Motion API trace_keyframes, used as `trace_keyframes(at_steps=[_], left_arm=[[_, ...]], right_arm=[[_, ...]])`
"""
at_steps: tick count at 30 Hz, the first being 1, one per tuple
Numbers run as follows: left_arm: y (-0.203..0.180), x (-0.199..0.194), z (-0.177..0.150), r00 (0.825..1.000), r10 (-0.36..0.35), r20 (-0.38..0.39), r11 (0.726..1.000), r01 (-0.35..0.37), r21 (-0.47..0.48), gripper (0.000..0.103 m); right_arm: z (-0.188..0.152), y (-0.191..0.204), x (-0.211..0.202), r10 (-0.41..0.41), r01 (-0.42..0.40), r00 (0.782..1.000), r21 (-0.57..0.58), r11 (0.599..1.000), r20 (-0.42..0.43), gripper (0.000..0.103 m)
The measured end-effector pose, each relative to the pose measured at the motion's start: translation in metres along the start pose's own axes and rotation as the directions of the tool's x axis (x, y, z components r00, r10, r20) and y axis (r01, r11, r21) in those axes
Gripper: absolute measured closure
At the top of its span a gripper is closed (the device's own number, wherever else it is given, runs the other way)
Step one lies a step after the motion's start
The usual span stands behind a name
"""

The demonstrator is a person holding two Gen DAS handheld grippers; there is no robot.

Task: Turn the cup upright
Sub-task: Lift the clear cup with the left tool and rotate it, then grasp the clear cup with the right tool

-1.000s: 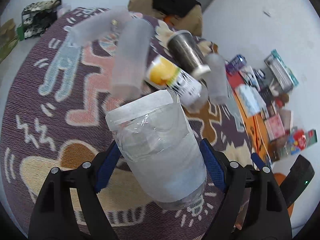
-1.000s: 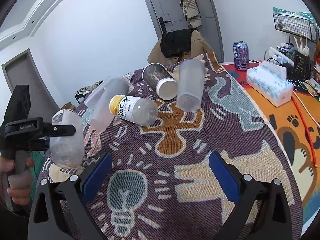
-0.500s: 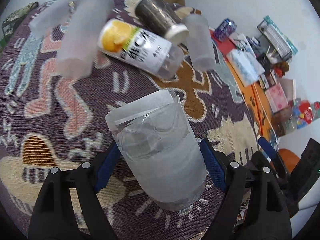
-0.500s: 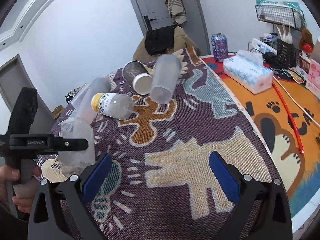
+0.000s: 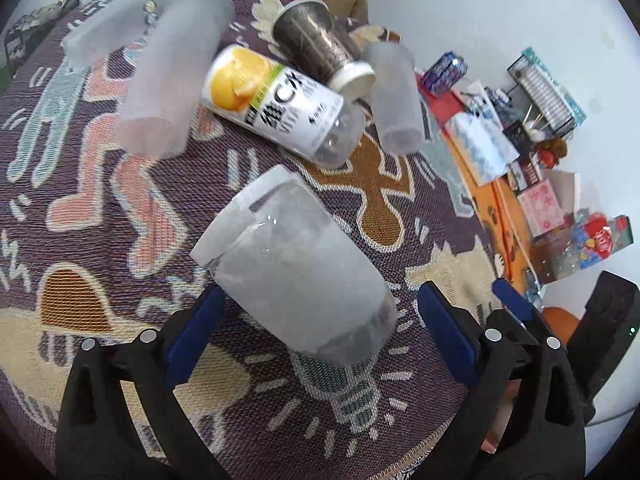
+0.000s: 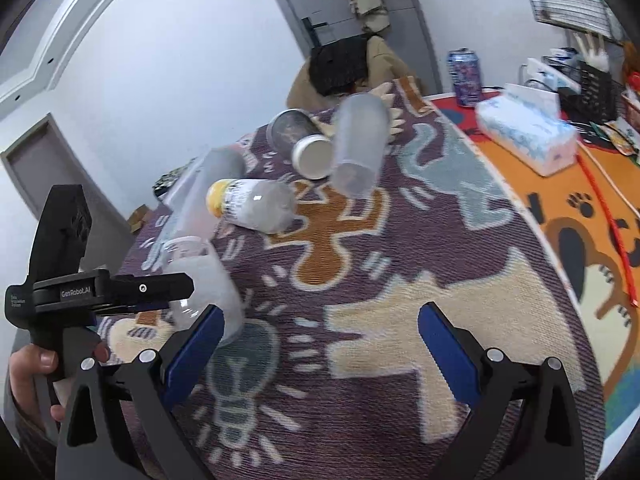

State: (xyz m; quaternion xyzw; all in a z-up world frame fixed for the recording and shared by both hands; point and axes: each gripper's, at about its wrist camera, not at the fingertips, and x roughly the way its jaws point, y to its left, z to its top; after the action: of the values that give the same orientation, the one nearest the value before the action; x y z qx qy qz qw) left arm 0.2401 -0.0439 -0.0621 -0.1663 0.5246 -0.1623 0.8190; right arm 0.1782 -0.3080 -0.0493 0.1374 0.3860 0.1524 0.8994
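One frosted translucent plastic cup (image 5: 296, 276), standing between the spread pads of your left claw (image 5: 320, 336) on the patterned woven bench cloth (image 5: 100, 200): retreat straight back without brushing it; right claw (image 6: 320, 344) released, idle.

Frosted cup (image 5: 296, 276) (white-taped rim) over purple cartoon-patterned rug (image 5: 120, 208).

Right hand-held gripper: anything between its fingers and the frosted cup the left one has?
Nothing: in the right wrist view only patterned rug separates the open right hand-held gripper from the frosted cup at the left hand-held gripper.
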Motion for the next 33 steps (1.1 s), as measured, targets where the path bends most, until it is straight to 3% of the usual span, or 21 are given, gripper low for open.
trace_keyframes(at_steps=[12, 19, 23, 33], left_arm=[[0.039, -0.044, -0.009, 0.994, -0.039, 0.107, 0.996, 0.047, -0.077, 0.007], [0.077, -0.064, -0.018, 0.985, -0.020, 0.169, 0.986, 0.047, -0.158, 0.006], [0.097, -0.073, -0.024, 0.980, 0.000, 0.199, 0.977, 0.042, -0.209, 0.006], [0.140, -0.091, -0.040, 0.963, 0.015, 0.267, 0.950, 0.070, -0.304, 0.006]], right_arm=[[0.024, 0.050, 0.020, 0.084, -0.094, 0.991, -0.102, 0.990, -0.101, 0.008], [0.045, 0.090, 0.045, 0.029, -0.078, 0.983, -0.268, 0.960, -0.183, 0.008], [0.055, 0.114, 0.065, -0.038, -0.054, 0.974, -0.387, 0.920, -0.225, 0.008], [0.061, 0.168, 0.121, -0.167, -0.091, 0.918, -0.603, 0.792, -0.359, 0.008]])
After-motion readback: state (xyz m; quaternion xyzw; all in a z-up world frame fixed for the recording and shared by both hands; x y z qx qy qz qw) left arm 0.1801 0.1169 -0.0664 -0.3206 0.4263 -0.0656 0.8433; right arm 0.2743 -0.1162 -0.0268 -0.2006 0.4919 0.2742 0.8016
